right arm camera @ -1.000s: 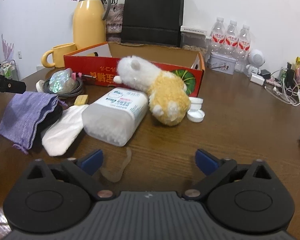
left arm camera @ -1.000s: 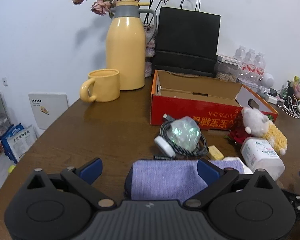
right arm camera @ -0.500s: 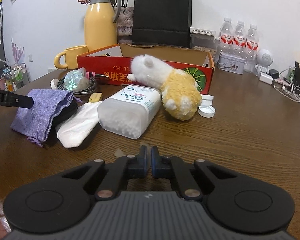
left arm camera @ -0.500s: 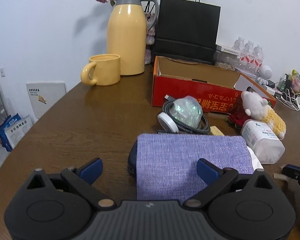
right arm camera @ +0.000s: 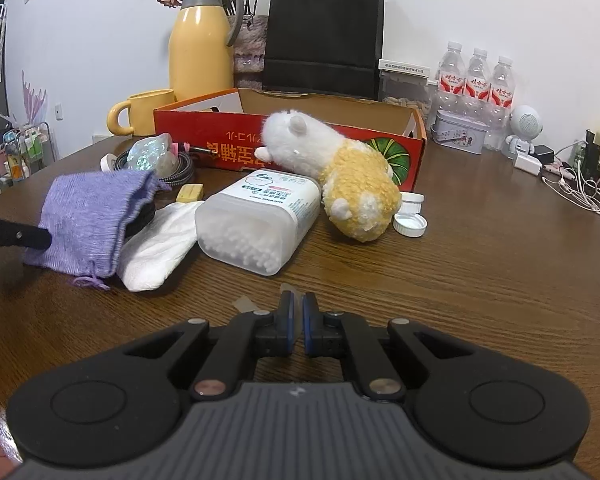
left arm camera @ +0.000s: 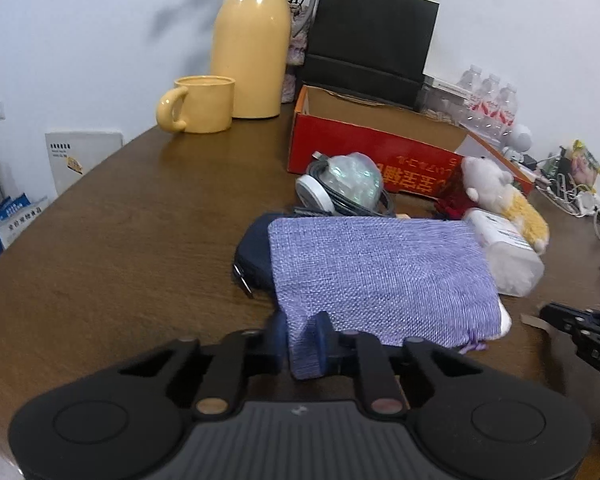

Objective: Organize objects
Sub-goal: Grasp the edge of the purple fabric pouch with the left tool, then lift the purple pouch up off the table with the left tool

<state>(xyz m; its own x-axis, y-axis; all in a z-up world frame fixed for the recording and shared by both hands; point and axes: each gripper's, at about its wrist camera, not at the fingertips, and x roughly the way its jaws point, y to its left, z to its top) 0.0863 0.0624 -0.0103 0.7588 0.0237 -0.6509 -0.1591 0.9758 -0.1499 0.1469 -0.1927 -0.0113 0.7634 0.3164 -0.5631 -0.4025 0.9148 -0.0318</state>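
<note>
— Two grippers, which leads?
— Left gripper [left arm camera: 302, 338] pinches the purple pouch's [left arm camera: 380, 276] near-left corner; its long axis runs rightward. Cardboard box [left arm camera: 364, 148] lies far. Right gripper [right arm camera: 296, 316] has closed on a translucent strip [right arm camera: 246, 304].

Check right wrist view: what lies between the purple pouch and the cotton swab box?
A white folded tissue pack lies between the purple pouch and the cotton swab box, seen in the right wrist view.

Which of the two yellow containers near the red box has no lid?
The mug: its top is open, while the taller jug behind it wears a grey lid.
</note>
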